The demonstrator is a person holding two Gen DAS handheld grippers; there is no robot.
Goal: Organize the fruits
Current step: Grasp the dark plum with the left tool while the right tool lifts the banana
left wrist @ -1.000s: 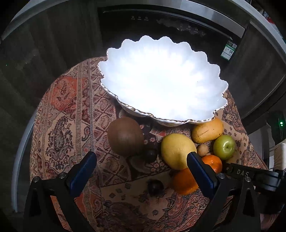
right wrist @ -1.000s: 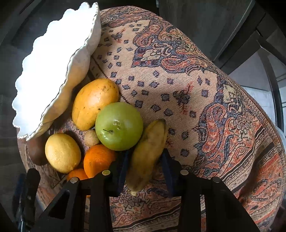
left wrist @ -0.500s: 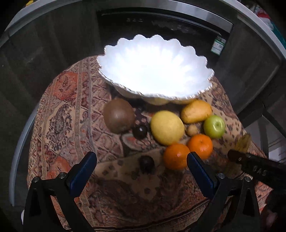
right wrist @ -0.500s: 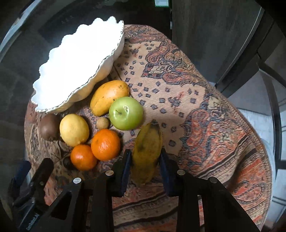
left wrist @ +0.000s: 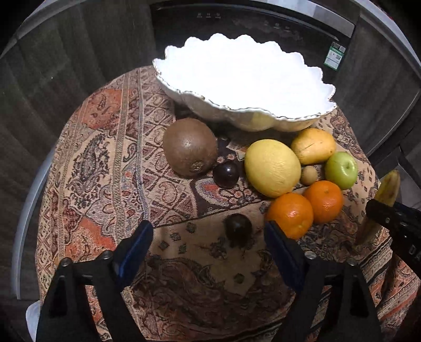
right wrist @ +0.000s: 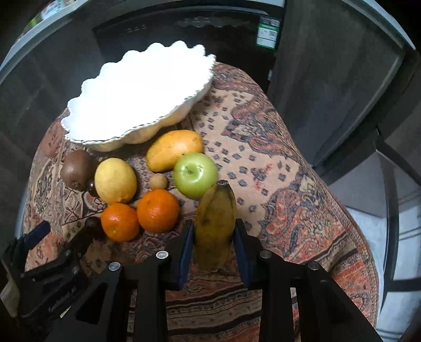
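Observation:
A white scalloped bowl [left wrist: 242,79] stands empty at the back of the patterned cloth; it also shows in the right wrist view [right wrist: 142,89]. In front of it lie a kiwi [left wrist: 190,147], a lemon [left wrist: 272,168], a mango [left wrist: 313,146], a green apple [left wrist: 341,170], two oranges [left wrist: 289,215] [left wrist: 323,201] and two dark plums [left wrist: 226,174] [left wrist: 238,229]. My right gripper [right wrist: 213,234] is shut on a banana [right wrist: 215,221], held above the cloth right of the fruit. My left gripper [left wrist: 209,236] is open and empty, above the near plum.
A small tan fruit [left wrist: 309,175] lies between lemon and apple. The round table's cloth [right wrist: 276,163] drops off at the right edge. A dark appliance [left wrist: 252,23] stands behind the bowl. The right gripper and banana show at the right in the left wrist view [left wrist: 386,189].
My right gripper has lifted the banana up and back from beside the apple. My left gripper has pulled back and up from the bowl, so the fruit sits farther ahead.

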